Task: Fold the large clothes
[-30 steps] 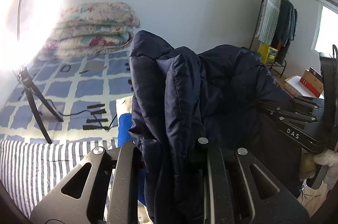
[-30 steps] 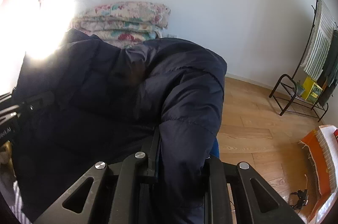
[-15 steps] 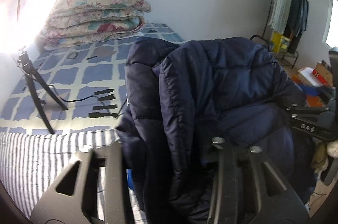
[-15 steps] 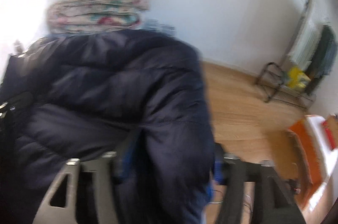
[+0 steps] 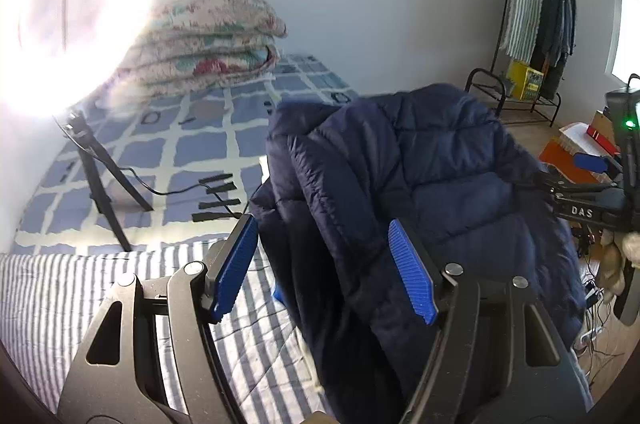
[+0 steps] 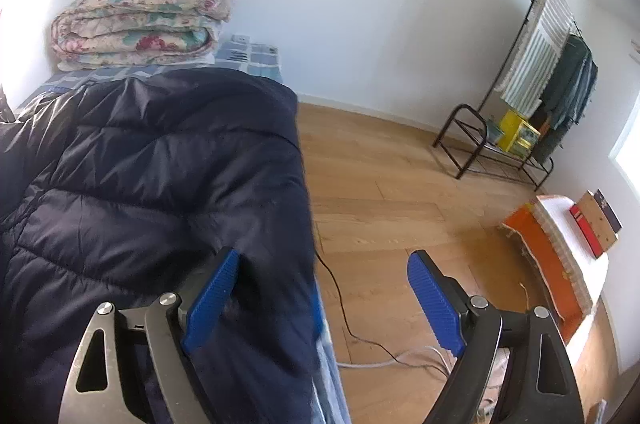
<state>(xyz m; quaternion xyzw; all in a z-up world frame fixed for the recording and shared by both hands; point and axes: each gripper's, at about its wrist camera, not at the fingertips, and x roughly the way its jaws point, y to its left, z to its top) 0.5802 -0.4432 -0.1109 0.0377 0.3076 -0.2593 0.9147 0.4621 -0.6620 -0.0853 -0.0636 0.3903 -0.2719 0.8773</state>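
Note:
A dark navy puffer jacket (image 5: 420, 192) lies bunched on the bed; it also fills the left of the right wrist view (image 6: 152, 184). My left gripper (image 5: 324, 264) is open, its blue pads (image 5: 236, 264) apart, with a fold of the jacket between them but not clamped. My right gripper (image 6: 324, 304) is open, its left pad (image 6: 212, 300) against the jacket's edge and the right pad over the floor. The right gripper also shows at the right edge of the left wrist view (image 5: 588, 200).
The bed has a striped sheet (image 5: 48, 296) and a blue checked cover (image 5: 192, 148). A folded floral quilt (image 6: 140, 20) lies at its head. A tripod (image 5: 96, 180) and cable stand on the bed. A clothes rack (image 6: 540, 84), wood floor (image 6: 380, 192) and orange box (image 6: 552, 256) are to the right.
Both grippers have opened and let go of the jacket, which has dropped lower onto the bed. Blue pads show now.

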